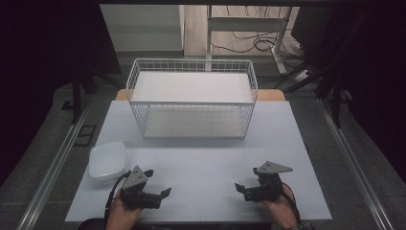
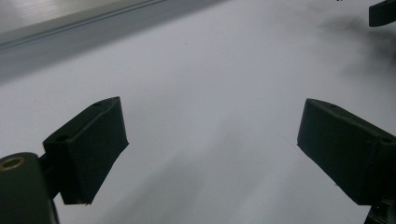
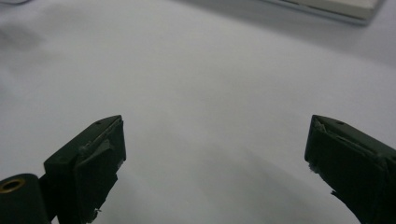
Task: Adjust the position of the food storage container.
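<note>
My left gripper (image 1: 157,183) rests low over the white table (image 1: 206,158) near the front edge, held by a hand and pointing right. In the left gripper view its black jaws stand wide apart (image 2: 212,135) with only bare tabletop between them. My right gripper (image 1: 246,178) sits at the front right, pointing left toward the other one. Its jaws are spread just as wide (image 3: 215,144) and hold nothing. A jaw tip of the right gripper (image 2: 383,13) shows at the top right corner of the left gripper view.
A white wire basket (image 1: 191,61) with a white board inside stands at the back middle of the table. A shallow white plastic container (image 1: 107,160) lies at the left, just behind the left gripper. Metal rails (image 1: 52,163) run along both sides of the table.
</note>
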The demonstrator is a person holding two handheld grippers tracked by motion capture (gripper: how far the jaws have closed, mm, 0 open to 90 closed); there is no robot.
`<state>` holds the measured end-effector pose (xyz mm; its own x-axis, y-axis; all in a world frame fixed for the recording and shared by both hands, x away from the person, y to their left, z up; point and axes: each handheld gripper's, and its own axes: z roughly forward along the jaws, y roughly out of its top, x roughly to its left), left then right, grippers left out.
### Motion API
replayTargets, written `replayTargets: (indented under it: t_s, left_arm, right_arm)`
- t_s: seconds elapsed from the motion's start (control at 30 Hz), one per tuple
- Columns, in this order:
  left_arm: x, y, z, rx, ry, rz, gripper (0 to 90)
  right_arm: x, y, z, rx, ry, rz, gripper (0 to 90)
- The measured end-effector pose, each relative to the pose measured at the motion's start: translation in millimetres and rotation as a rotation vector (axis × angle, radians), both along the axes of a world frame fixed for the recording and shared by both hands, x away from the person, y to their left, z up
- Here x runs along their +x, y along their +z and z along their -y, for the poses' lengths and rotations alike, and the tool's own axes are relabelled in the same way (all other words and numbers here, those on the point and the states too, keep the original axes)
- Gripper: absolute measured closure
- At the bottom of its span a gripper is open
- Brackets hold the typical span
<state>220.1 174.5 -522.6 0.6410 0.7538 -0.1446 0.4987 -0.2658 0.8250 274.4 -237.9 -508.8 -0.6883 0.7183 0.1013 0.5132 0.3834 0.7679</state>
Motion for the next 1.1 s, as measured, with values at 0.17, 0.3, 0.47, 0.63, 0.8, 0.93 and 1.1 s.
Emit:
replayTargets:
  t_s: [0.17,0.3,0.47,0.63,0.8,0.93,1.1]
  left_arm:
    - [0.7,-1.9,-4.4,-0.008,-0.006,0.006,11.5]
    - [2.8,-4.0,-5.1,0.011,-0.039,0.043,12.3]
    - [4.5,-1.6,-6.5,0.027,-0.032,0.0,12.7]
    - [3.8,0.3,-6.0,0.06,-0.021,0.005,10.8]
    - [4.1,1.2,-7.7,0.058,-0.014,0.026,10.5]
    - [6.6,2.9,-12.2,0.064,-0.003,0.036,10.6]
    - [8.8,10.3,-19.3,0.066,0.015,0.048,10.6]
  right_arm:
    - [-2.9,-3.0,-8.8,-0.046,0.038,0.016,3.3]
    - [-3.4,-0.4,-7.8,-0.026,0.04,0.043,3.3]
    - [-3.4,0.7,-8.0,-0.028,0.049,0.058,3.3]
    - [-4.8,0.8,-11.0,-0.045,0.068,0.065,3.6]
    - [-4.7,0.8,-11.4,-0.05,0.066,0.068,3.7]
    - [-4.7,0.6,-11.5,-0.055,0.068,0.063,3.9]
    - [-4.5,0.0,-12.4,-0.059,0.07,0.059,4.0]
